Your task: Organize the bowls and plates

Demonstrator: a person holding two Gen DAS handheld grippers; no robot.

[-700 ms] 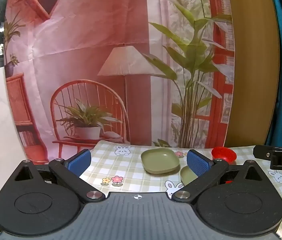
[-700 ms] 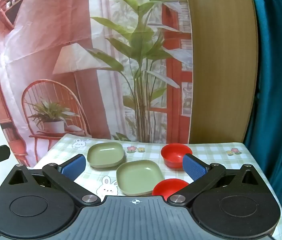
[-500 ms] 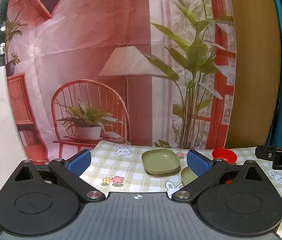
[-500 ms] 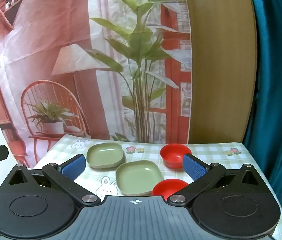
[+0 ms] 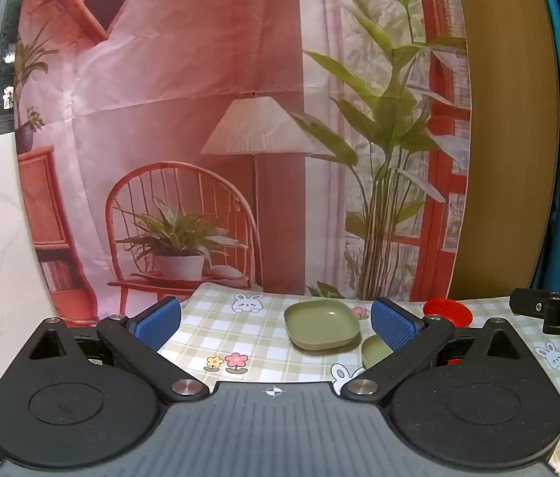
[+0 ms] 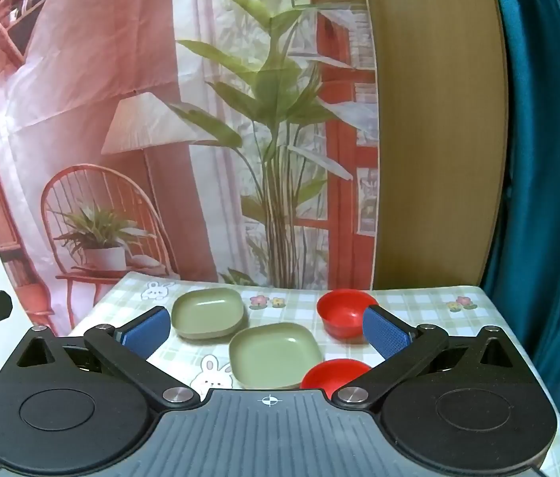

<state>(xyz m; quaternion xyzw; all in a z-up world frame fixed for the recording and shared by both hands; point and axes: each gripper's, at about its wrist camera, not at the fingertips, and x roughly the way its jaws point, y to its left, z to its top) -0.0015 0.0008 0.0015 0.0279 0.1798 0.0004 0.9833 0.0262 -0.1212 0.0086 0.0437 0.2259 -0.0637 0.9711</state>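
Observation:
Two square green plates and two red bowls sit on a checked tablecloth. In the right wrist view the far green plate (image 6: 208, 318) is left of centre, the near green plate (image 6: 275, 355) is in the middle, one red bowl (image 6: 345, 316) is behind my right finger and another red bowl (image 6: 335, 373) is close in front. My right gripper (image 6: 266, 334) is open and empty above the near plate. In the left wrist view my left gripper (image 5: 276, 322) is open and empty, with a green plate (image 5: 321, 324), part of the second plate (image 5: 373, 351) and a red bowl (image 5: 447, 312) ahead.
The checked tablecloth (image 6: 431, 310) with rabbit and flower prints covers a small table. A printed backdrop (image 6: 160, 119), a wooden panel (image 6: 435, 139) and a teal curtain (image 6: 550, 159) stand behind it. The right gripper's body (image 5: 558, 312) shows at the left view's right edge.
Both views have drifted only slightly. The dishes have not moved and both grippers stay open.

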